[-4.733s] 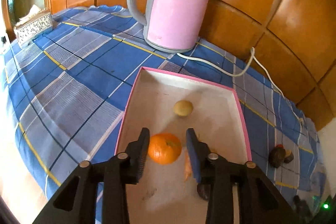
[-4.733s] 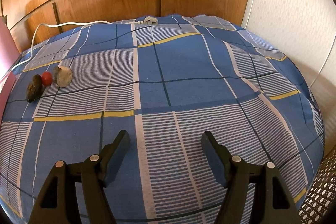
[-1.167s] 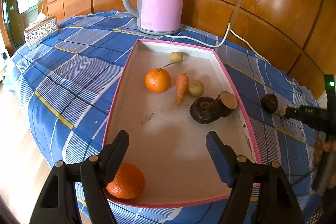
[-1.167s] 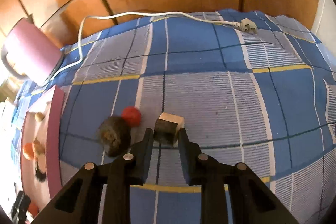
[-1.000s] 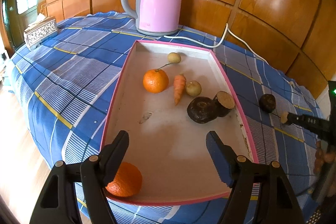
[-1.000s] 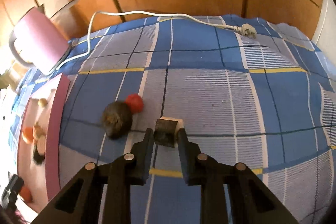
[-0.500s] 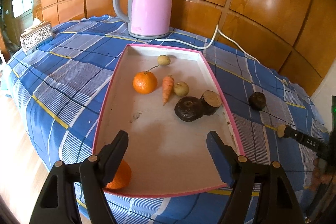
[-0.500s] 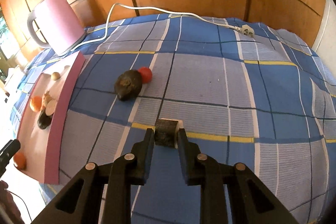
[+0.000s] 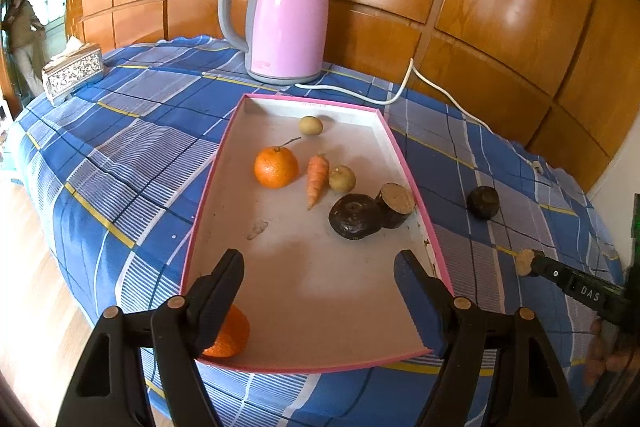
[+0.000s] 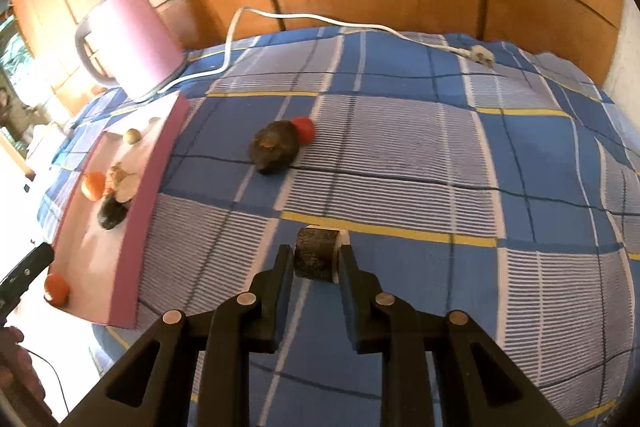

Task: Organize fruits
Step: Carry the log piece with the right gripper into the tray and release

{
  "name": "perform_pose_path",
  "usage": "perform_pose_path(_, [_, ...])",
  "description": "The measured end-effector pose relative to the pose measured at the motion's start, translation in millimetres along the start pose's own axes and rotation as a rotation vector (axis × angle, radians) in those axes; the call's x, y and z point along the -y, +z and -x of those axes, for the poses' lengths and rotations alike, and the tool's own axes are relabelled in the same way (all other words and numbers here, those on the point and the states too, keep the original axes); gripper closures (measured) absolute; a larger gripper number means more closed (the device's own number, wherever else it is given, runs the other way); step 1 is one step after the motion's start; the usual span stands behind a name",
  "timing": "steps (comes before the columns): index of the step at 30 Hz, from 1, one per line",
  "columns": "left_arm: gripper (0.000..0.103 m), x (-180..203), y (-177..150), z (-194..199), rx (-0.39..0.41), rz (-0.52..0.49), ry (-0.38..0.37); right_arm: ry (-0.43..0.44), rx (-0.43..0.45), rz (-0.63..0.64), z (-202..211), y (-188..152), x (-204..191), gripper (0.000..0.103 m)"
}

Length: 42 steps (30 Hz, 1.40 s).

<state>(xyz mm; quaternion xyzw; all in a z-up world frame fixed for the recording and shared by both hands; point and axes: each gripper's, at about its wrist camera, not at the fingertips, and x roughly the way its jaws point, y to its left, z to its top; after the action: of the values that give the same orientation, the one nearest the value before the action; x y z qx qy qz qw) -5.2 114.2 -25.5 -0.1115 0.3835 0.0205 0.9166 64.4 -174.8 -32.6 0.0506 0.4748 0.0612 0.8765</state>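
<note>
1. A dark-barked cut stub with a pale face (image 10: 316,254) sits pinched between the right gripper (image 10: 313,264) jaws, held above the blue checked desk cloth (image 10: 400,155).
2. Ahead-left of those jaws lie a dark round fruit (image 10: 274,146) and a small red fruit (image 10: 303,129), touching.
3. The left gripper (image 9: 319,291) jaws stand wide apart, holding nothing, over the pink-rimmed white tray (image 9: 312,291).
4. An orange (image 9: 224,337) lies behind the left finger.
</note>
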Motion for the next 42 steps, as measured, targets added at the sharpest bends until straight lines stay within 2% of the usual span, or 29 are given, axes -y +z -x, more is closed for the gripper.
perform_pose_path(11, [0.025, -11.2, 2.1, 1.3, 0.014, 0.031, 0.011, 0.174, -0.013, 0.144, 2.0, 8.8, -67.3, 0.081])
perform_pose_path(17, [0.025, -19.6, 3.4, 0.5, 0.016, 0.059, 0.021, 0.232, -0.024, 0.209, 0.8, 11.5, -99.2, 0.081])
perform_pose_path(27, [0.023, -43.4, 5.7, -2.8, 0.018, 0.149, 0.061, 0.277, -0.043, 0.256, -0.7, 7.4, -122.9, 0.081])
perform_pose_path(40, [0.023, -43.9, 3.3, -9.4, -0.001, 0.145, 0.065, 0.306, -0.089, 0.326, -21.8, 18.8, -159.8, 0.080])
perform_pose_path(42, [0.023, -43.3, 3.6, -9.7, -0.001, 0.140, 0.065, 0.310, -0.101, 0.316, -27.0, 19.3, -162.6, 0.073])
